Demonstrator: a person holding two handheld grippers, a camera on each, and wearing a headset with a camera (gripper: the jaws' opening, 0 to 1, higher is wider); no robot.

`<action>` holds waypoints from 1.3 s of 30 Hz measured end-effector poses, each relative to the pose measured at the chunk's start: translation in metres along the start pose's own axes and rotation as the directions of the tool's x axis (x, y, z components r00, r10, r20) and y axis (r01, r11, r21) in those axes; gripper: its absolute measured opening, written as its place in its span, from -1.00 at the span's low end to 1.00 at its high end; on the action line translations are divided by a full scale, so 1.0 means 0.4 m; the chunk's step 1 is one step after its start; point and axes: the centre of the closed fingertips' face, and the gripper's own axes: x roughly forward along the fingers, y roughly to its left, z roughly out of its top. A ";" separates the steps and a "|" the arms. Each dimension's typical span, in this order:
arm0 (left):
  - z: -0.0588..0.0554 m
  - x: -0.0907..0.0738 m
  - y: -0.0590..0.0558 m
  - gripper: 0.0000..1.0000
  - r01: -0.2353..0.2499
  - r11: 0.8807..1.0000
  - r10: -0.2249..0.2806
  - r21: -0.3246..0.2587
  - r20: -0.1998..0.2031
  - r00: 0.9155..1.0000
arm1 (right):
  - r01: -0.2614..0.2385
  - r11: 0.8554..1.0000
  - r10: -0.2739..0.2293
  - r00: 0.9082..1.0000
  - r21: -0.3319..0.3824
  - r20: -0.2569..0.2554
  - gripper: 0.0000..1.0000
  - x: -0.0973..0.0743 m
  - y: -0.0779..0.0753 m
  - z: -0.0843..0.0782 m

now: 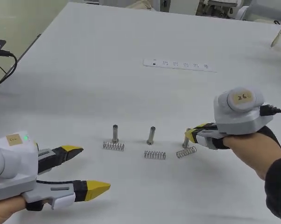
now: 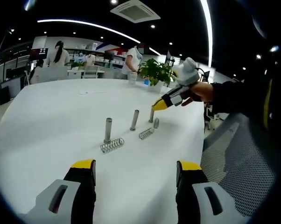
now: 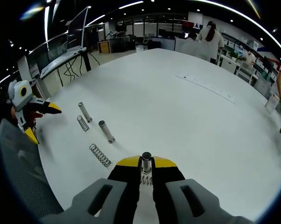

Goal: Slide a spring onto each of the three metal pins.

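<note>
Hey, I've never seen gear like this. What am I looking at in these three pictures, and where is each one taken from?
No robot here: a person holds a hand-held gripper in each hand. The head view comes from a headset camera; the two round pictures come from cameras riding on the grippers. On the white table stand three metal pins, a spring lying beside each, with a power strip farther back. The left hand-held gripper is open and holds nothing. The right hand-held gripper has its jaws close on either side of the rightmost pin; whether they clamp it is unclear.
</note>
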 end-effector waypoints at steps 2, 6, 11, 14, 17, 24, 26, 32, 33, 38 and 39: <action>0.000 0.000 0.000 0.33 0.001 1.000 -0.001 0.002 0.000 1.000 | 0.004 1.000 -0.004 1.000 -0.005 -0.001 -0.89 -0.003 0.000 -0.003; -0.001 0.000 -0.001 0.33 0.003 1.000 -0.003 0.002 -0.001 1.000 | 0.005 1.000 -0.005 1.000 -0.012 -0.008 -0.88 -0.002 -0.003 -0.009; -0.001 0.000 -0.002 0.33 0.004 1.000 -0.004 0.002 -0.001 1.000 | 0.009 1.000 -0.009 1.000 -0.015 -0.006 -0.88 -0.003 -0.004 -0.014; -0.002 0.001 -0.003 0.33 0.006 1.000 -0.006 0.003 -0.004 1.000 | 0.006 1.000 -0.007 1.000 -0.014 -0.006 -0.88 -0.002 -0.004 -0.014; -0.002 0.001 -0.004 0.33 0.006 1.000 -0.006 0.004 -0.004 1.000 | 0.008 1.000 -0.008 1.000 -0.014 -0.005 -0.88 -0.003 -0.005 -0.015; -0.002 0.001 -0.003 0.32 0.006 1.000 -0.006 0.002 -0.003 1.000 | 0.008 1.000 -0.008 1.000 -0.015 0.000 -0.88 -0.005 -0.003 -0.017; -0.002 0.001 -0.003 0.32 0.007 1.000 -0.007 0.001 -0.002 1.000 | 0.007 1.000 -0.007 1.000 -0.015 -0.001 -0.88 -0.006 -0.002 -0.019; -0.004 0.002 -0.003 0.32 0.007 1.000 -0.007 0.002 -0.006 1.000 | 0.004 1.000 -0.004 1.000 -0.019 0.004 -0.84 -0.012 0.003 -0.019; -0.005 0.002 -0.003 0.32 0.007 1.000 -0.007 0.001 -0.006 1.000 | 0.003 1.000 -0.003 1.000 -0.019 0.005 -0.83 -0.013 0.002 -0.019; -0.004 0.002 -0.002 0.32 0.007 1.000 -0.007 0.002 -0.005 1.000 | -0.002 1.000 0.002 1.000 -0.028 -0.001 -0.79 -0.022 0.006 -0.035; -0.004 0.002 -0.002 0.32 0.007 1.000 -0.007 0.001 -0.006 1.000 | -0.009 0.999 0.009 1.000 -0.032 -0.007 -0.78 -0.019 0.003 -0.039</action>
